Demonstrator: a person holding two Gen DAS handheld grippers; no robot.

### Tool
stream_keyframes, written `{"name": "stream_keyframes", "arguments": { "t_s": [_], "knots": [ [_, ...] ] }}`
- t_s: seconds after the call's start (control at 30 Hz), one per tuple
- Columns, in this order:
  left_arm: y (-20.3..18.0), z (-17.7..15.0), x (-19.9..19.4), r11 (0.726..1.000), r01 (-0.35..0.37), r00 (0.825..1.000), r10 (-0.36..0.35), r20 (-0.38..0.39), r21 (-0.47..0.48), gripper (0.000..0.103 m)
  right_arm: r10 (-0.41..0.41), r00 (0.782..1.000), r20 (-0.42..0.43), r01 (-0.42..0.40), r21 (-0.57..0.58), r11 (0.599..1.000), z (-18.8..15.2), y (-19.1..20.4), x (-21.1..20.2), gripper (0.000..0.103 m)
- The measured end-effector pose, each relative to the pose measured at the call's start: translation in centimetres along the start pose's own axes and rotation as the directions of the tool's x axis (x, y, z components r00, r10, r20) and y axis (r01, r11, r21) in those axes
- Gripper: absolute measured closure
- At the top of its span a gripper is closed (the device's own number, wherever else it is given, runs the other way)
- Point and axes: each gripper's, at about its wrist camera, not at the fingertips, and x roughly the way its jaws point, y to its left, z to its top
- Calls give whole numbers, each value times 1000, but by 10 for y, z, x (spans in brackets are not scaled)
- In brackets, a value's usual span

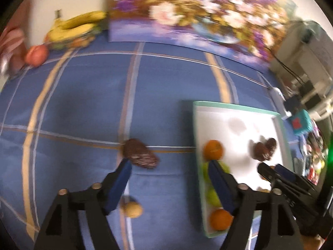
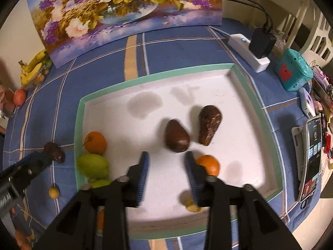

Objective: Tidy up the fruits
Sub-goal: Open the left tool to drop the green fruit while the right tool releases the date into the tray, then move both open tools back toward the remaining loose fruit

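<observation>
My left gripper (image 1: 169, 166) is open above the blue checked cloth. A brown scaly fruit (image 1: 141, 153) lies on the cloth right at its left fingertip, and a small yellowish fruit (image 1: 132, 208) lies nearer. The white tray (image 2: 145, 77) with a green rim holds two brown fruits (image 2: 177, 135) (image 2: 209, 125), two oranges (image 2: 95, 142) (image 2: 209, 164), green fruits (image 2: 93, 165) and a small yellow one (image 2: 192, 207). Over the tray my right gripper (image 2: 166, 160) is open with nothing between its pads, and the nearer brown fruit sits just past its tips.
A bunch of bananas (image 1: 77, 25) and a reddish round fruit (image 1: 36, 55) sit at the far left by a flower painting (image 2: 124, 6). Right of the tray are a power strip (image 2: 247, 52), a teal box (image 2: 293, 73) and a phone (image 2: 312, 156).
</observation>
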Motion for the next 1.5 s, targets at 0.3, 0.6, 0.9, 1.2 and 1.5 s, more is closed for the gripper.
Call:
{"name": "stream_keyframes", "arguments": {
  "t_s": [0.3, 0.6, 0.9, 1.2, 1.5],
  "knots": [
    [60, -13, -9, 986, -114, 993, 116, 15, -121, 0, 35, 999, -10, -35, -2, 999, -12, 20, 1, 18],
    [92, -29, -20, 973, -122, 992, 126, 7, -194, 0, 63, 998, 26, -63, -2, 998, -25, 41, -9, 10],
    [99, -47, -25, 974, -100, 995, 100, -14, -201, 0, 54, 998, 25, -53, -60, 997, -40, 69, -15, 10],
    [103, -58, -7, 972, -103, 993, 87, -83, -213, 0, 21, 1000, 10, -20, -94, 995, -55, 79, -14, 10],
    [80, -58, 4, 985, -1, 995, -16, -103, -171, 20, 31, 999, 24, -29, -65, 997, -54, 68, -17, 10]
  ]
}}
